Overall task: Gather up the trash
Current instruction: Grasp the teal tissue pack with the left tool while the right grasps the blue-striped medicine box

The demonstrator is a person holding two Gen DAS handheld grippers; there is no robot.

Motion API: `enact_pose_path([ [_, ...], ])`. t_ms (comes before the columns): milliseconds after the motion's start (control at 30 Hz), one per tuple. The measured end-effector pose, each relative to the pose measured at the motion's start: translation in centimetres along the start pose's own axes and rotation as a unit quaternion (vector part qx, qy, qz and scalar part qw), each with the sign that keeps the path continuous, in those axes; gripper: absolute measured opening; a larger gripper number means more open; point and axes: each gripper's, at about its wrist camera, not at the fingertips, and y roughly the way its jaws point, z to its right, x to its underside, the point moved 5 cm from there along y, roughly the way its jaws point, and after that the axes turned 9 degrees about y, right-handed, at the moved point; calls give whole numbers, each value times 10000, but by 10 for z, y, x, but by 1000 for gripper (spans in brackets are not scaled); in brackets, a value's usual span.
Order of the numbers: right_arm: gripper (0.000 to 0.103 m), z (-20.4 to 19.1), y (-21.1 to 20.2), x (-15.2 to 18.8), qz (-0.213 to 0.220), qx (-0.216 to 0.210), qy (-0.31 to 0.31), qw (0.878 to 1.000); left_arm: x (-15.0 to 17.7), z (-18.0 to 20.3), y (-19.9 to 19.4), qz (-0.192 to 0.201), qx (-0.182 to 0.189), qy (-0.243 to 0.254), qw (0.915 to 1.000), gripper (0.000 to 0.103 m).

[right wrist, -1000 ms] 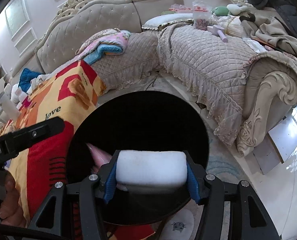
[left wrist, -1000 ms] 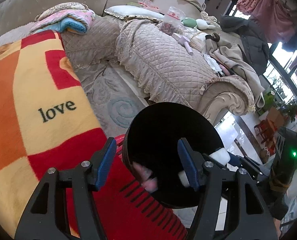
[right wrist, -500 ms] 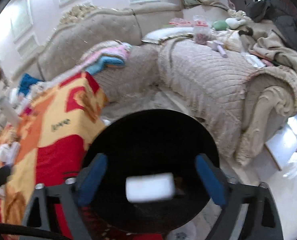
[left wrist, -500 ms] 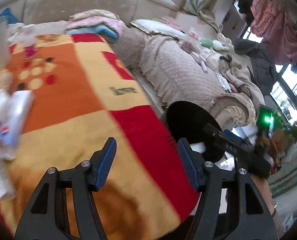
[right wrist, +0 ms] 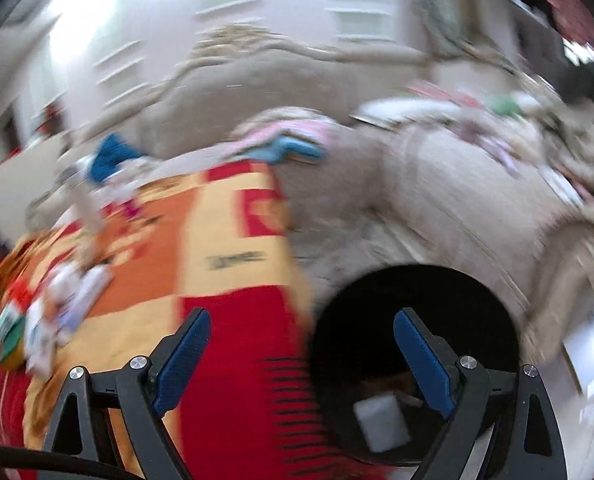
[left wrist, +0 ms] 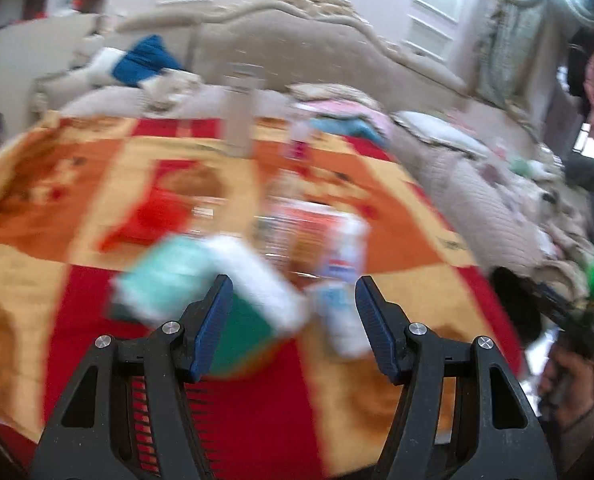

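Observation:
The picture is blurred by motion. My left gripper (left wrist: 293,280) hangs open and empty over the table's red and orange blanket (left wrist: 377,380). Just beyond its fingers lie a teal and white package (left wrist: 169,276) and a small white pack (left wrist: 341,320); more wrappers (left wrist: 309,228) lie behind them. My right gripper (right wrist: 303,312) is open with nothing between its fingers. It hovers at the table's edge beside the black bin (right wrist: 377,320), where a white block (right wrist: 381,424) lies inside. The bin's rim (left wrist: 513,300) also shows at the right of the left wrist view.
A tall pale bottle (left wrist: 239,112) and a red item (left wrist: 153,216) stand on the blanket. A beige quilted sofa (right wrist: 457,184) with folded cloths wraps around the far side and right. A person's hand (left wrist: 569,392) shows at the right edge.
The right gripper opened and the white block fell into the bin. Both grippers swung left, the left from the bin to above the trash on the table.

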Motion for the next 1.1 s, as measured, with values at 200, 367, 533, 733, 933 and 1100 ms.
enact_pose_path([
  [200, 91, -94, 16, 28, -292, -756, -1010, 9916, 1, -69, 25, -187, 125, 515, 9984, 65],
  [367, 91, -133, 25, 43, -388, -1110, -1261, 9850, 1, -80, 64, -602, 741, 785, 9923, 65],
  [533, 91, -175, 23, 54, -478, -1716, -1331, 9750, 5, -84, 73, -655, 900, 525, 9924, 65],
  [733, 91, -236, 42, 79, -988, -2455, -1299, 9556, 13, -68, 69, -714, 800, 737, 9915, 64],
  [933, 64, -274, 61, 107, -1526, -2419, -1749, 9421, 21, -65, 69, -768, 707, 599, 9927, 48],
  [1100, 34, -268, 66, 109, -1722, -2512, -1624, 9385, 21, -71, 62, -644, 631, 367, 9953, 41],
])
